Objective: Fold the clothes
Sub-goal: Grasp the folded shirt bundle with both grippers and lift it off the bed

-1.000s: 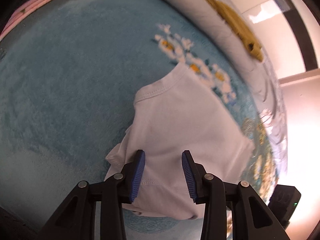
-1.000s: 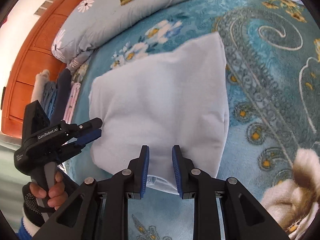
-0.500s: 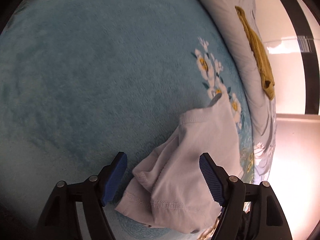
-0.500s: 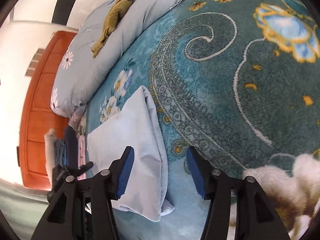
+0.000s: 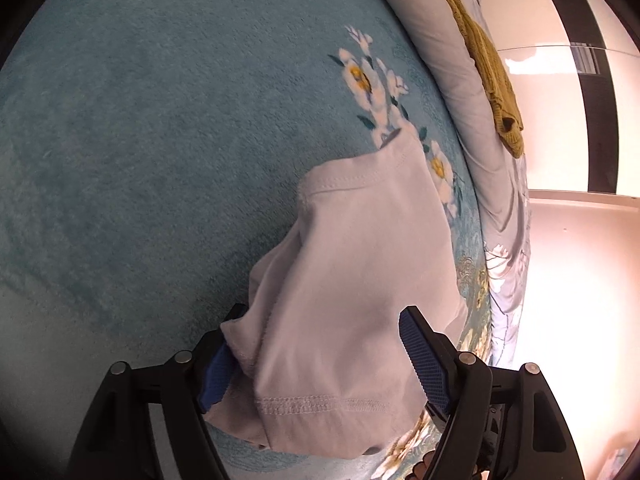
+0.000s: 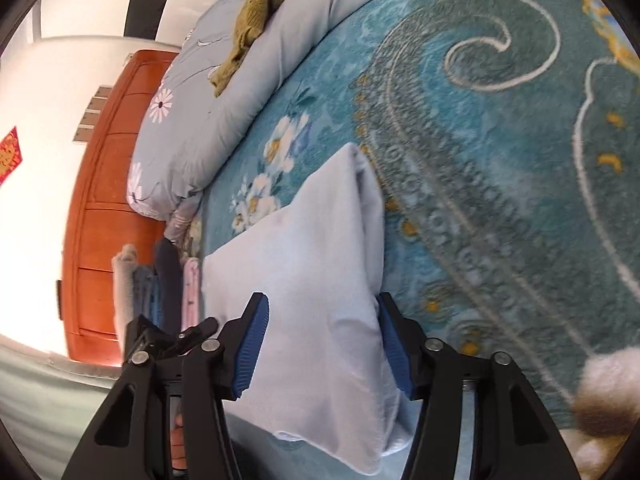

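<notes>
Folded white shirt (image 5: 360, 300) lies on the blanket (image 5: 160, 140). Left gripper (image 5: 320, 364) and right gripper (image 6: 324, 348) both released, straddling it. Judged next: clench and transfer to the stack (image 6: 160, 280).

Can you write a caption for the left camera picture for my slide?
Open left tool straddling a folded white shirt on a teal flowered blanket.

One folded white garment (image 5: 360, 300) lies on one teal floral blanket (image 5: 140, 140). One grey quilt (image 6: 248, 80) carries one olive-green garment (image 6: 256, 12). One stack of folded clothes (image 6: 160, 280) sits beside one wooden cabinet (image 6: 108, 200).
</notes>
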{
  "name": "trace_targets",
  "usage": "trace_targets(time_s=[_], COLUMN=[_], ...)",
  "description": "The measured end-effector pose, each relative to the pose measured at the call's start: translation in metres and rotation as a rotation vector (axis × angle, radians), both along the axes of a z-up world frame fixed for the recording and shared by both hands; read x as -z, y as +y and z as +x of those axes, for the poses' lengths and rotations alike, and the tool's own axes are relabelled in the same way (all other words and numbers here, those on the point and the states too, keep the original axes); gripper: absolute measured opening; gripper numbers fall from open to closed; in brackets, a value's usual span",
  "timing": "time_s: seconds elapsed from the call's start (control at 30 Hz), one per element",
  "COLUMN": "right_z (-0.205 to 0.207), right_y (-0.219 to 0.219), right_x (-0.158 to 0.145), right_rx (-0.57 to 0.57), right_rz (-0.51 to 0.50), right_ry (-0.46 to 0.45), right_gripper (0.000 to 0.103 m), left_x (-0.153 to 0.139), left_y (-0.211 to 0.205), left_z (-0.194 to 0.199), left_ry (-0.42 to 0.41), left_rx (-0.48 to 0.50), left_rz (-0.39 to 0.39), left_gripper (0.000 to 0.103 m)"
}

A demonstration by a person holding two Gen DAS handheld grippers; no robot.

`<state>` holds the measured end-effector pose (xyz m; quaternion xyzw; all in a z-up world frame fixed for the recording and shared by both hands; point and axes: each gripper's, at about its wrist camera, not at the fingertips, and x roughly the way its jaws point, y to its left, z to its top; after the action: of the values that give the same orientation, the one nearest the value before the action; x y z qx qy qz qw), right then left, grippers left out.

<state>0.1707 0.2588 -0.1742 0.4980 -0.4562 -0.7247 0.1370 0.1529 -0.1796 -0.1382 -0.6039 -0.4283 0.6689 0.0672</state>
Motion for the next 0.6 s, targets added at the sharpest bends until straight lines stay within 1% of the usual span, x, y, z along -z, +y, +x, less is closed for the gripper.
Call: trace_targets(time_s=[0.03, 0.07, 0.1, 0.17, 0.23, 0.4, 0.6], right_z=[0.000, 0.000, 0.000, 0.001, 0.001, 0.000, -0.016], right_y=[-0.004, -0.007, -0.010, -0.011, -0.011, -0.009, -0.013], right_x=[0.001, 0.001, 0.001, 0.002, 0.003, -0.012, -0.043], right_rx=[-0.011, -0.021, -0.020, 0.005, 0.032, 0.025, -0.019], right_rz=[-0.004, 0.012, 0.026, 0.023, 0.021, 0.050, 0.093], right_ry=[-0.005, -0.012, -0.018, -0.036, -0.057, -0.065, -0.021], right_gripper=[0.043, 0.037, 0.034, 0.023, 0.018, 0.013, 0.010], left_x=[0.001, 0.002, 0.002, 0.002, 0.003, -0.009, -0.023], left_y=[0.000, -0.001, -0.001, -0.002, -0.003, 0.002, 0.001], left_z=[0.000, 0.001, 0.002, 0.003, 0.005, 0.005, 0.007], left_ry=[-0.004, -0.010, -0.015, -0.020, -0.017, 0.024, 0.103], left_rx=[-0.004, -0.008, -0.012, -0.018, -0.017, 0.005, -0.010], left_rz=[0.000, -0.008, -0.019, -0.034, -0.040, -0.066, -0.042], left_gripper=[0.068, 0.064, 0.056, 0.049, 0.036, 0.027, 0.020])
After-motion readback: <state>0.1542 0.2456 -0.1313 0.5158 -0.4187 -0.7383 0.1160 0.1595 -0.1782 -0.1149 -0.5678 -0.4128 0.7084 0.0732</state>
